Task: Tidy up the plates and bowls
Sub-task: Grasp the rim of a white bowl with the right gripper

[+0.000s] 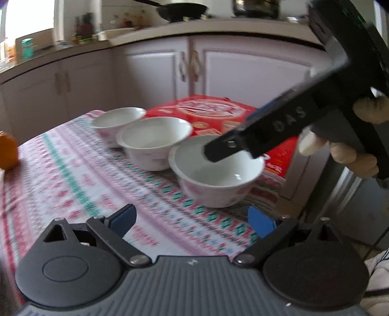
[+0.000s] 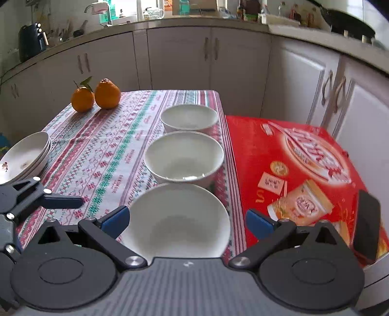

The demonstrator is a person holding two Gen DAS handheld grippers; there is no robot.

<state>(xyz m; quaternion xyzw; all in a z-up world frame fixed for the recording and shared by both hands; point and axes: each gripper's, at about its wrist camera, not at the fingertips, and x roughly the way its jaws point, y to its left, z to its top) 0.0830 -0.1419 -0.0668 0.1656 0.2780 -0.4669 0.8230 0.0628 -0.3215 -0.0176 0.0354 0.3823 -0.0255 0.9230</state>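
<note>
A kitchen: pale cabinet doors [image 2: 178, 60] with long metal handles run under a light countertop [image 2: 199, 23] that bends round the corner of the room. Daylight comes through a window [image 2: 126, 7] above the sink tap, where bottles and jars crowd the ledge, a dark appliance [image 2: 31, 41] stands at the left end, and a black wok [image 1: 182, 11] sits on the right stretch. In front, the tabletop wears a cloth [image 2: 109, 150] striped in red, green and white patterns.

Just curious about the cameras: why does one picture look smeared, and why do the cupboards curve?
Left wrist view: motion blur smears the bowls and tablecloth. Right wrist view: sharp, bowls crisp. Both: the fisheye lens bends the countertop, and window daylight washes out the upper left.
</note>
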